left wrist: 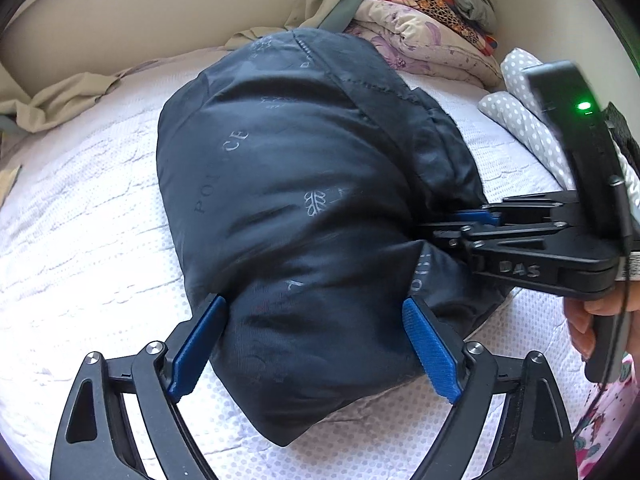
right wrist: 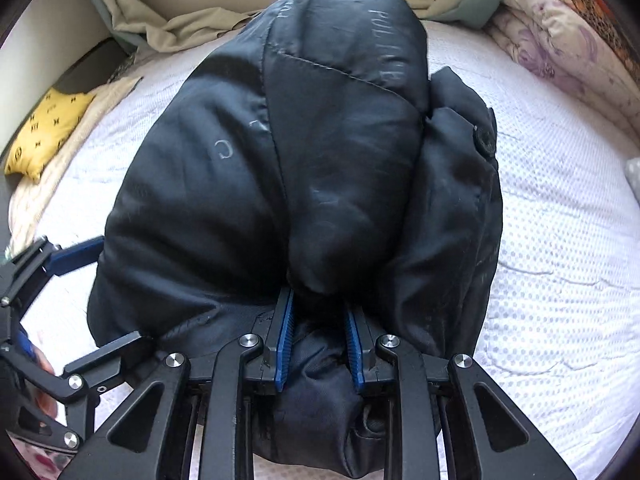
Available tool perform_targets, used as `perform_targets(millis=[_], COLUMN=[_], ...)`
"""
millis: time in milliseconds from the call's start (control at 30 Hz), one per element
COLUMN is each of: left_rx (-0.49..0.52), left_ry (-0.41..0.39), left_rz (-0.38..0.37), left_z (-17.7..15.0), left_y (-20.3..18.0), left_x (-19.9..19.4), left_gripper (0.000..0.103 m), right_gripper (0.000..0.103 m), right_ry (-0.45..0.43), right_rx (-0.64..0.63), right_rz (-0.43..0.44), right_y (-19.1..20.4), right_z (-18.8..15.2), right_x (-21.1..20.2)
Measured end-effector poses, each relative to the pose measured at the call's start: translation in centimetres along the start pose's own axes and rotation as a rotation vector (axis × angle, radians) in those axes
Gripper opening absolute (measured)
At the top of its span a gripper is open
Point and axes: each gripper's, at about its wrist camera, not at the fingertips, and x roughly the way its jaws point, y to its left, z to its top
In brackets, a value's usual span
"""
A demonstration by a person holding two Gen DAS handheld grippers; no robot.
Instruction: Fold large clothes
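Jacket (left wrist: 304,208) bundled mid-bed (left wrist: 88,240), lining out. Your right gripper (right wrist: 320,344) pinches a thick fold at its near end; left gripper (left wrist: 316,344) is spread wide around the other side, pads touching, not clamped. Puffy padding could spring open if you let go unevenly.

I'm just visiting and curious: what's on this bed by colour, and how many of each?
Black: 1, the padded jacket
Yellow: 1, small cushion
Grey polka-dot: 1, pillow
Floral: 1, quilt
Beige: 1, sheet
Total: 5
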Motion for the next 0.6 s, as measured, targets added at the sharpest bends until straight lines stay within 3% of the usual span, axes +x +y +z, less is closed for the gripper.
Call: perform_targets(millis=[67, 267, 400, 500, 600], left_rx=[-0.024, -0.065, -0.061, -0.065, -0.07], left_ry=[0.003, 0.006, 0.006, 0.005, 0.004], left_rz=[-0.011, -0.029, -0.022, -0.022, -0.024], left_z=[0.0, 0.2, 0.1, 0.0, 0.0], left_y=[0.4, 1.0, 0.8, 0.7, 0.7], left_x=[0.1, -0.1, -0.2, -0.3, -0.3], left_gripper=[0.093, 0.093, 0.093, 0.093, 0.093], right_gripper=[0.023, 0.07, 0.087, 0.09, 0.091], right_ry=[-0.013, -0.083, -0.204, -0.217, -0.14], right_rx=[0.003, 0.031, 0.068, 0.084, 0.084], right_rz=[-0.001, 0.013, -0.011, -0.024, -0.024], right_y=[0.0, 0.2, 0.0, -0.3, -0.3], right_z=[0.4, 0.9, 1.5, 1.9, 2.2], right_x=[-0.9, -5.8, -9.2, -9.4, -7.2])
